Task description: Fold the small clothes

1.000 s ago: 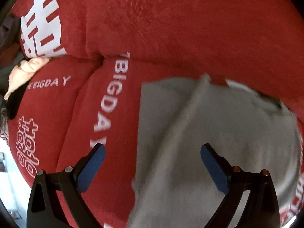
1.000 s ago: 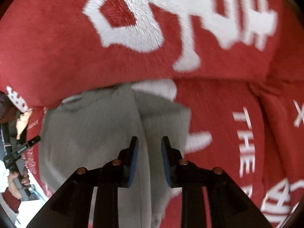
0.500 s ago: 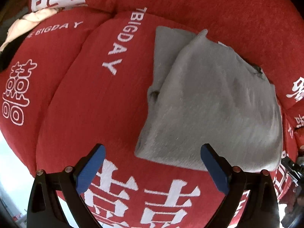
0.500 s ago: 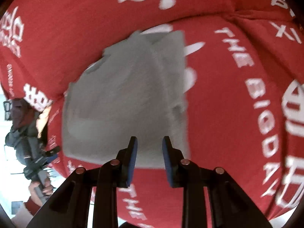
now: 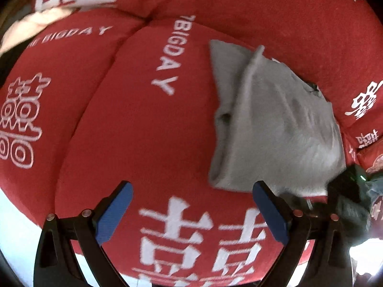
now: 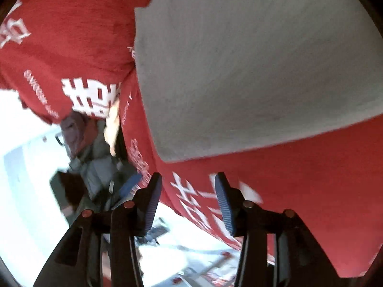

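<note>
A folded grey garment (image 5: 275, 124) lies on a red sofa seat cushion (image 5: 143, 129) printed with white lettering, against the backrest. My left gripper (image 5: 191, 212) is open and empty, hovering above the cushion's front, the garment ahead and to its right. In the right wrist view the grey garment (image 6: 251, 67) fills the upper right. My right gripper (image 6: 189, 203) is open and empty, just short of the garment's near edge, over the cushion's front edge (image 6: 191, 198).
The red backrest (image 5: 263, 12) rises behind the garment. A person in a grey jacket (image 6: 95, 162) holding another gripper stands to the left in the right wrist view. The white floor (image 6: 28, 191) lies below the sofa's front edge.
Both grippers have pulled back from the garment toward the sofa's front. My right gripper, nearly shut before, has opened. The garment lies folded on the cushion.
</note>
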Demonstrator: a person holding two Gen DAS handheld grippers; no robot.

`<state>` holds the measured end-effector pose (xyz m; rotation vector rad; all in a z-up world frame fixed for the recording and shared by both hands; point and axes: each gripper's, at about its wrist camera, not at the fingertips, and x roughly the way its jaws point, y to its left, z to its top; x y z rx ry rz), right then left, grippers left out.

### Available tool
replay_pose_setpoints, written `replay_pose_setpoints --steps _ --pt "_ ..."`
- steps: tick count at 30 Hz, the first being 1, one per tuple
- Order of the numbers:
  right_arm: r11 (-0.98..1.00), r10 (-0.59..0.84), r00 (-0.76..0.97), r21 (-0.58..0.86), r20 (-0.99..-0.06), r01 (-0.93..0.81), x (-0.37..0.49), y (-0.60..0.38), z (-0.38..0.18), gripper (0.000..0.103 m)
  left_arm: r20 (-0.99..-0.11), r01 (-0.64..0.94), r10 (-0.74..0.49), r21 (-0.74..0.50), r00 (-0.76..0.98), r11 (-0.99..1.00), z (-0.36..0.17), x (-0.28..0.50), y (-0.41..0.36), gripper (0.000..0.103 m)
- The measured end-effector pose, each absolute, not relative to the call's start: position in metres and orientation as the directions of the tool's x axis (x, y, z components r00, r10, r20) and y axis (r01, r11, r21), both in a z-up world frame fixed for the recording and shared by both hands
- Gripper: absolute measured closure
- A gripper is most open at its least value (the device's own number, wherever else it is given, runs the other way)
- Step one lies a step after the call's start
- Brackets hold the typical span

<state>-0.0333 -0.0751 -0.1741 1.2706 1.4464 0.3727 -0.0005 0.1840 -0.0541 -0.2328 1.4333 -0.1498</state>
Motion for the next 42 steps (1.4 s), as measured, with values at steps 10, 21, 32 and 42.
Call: replay_pose_setpoints --steps 10,21,32,42 --pt "0.288 0.816 0.285 0.78 -0.504 0.556 -0.009 -0.033 -0.19 0.092 -0.961 -0.075 -0.232 -0.245 0.148 0.967 -0.052 -0.034 0.236 0.003" --pt "0.453 0.777 0.183 0.736 -0.603 0.502 -0.021 -0.014 -0.188 0.095 -0.973 -0.019 -0.201 -0.205 0.116 0.979 -0.066 -0.04 0.223 0.003" --pt "0.594 0.744 0.058 0.699 -0.666 0.398 -0.034 -0.03 -0.157 0.089 -0.975 0.015 -0.198 -0.197 0.097 0.98 -0.064 -0.03 0.188 0.003" --pt "0.599 0.72 0.063 0.665 -0.691 0.446 -0.049 -0.079 -0.149 0.07 -0.978 0.047 -0.198 -0.195 0.073 0.98 -0.066 -0.024 0.16 0.003"
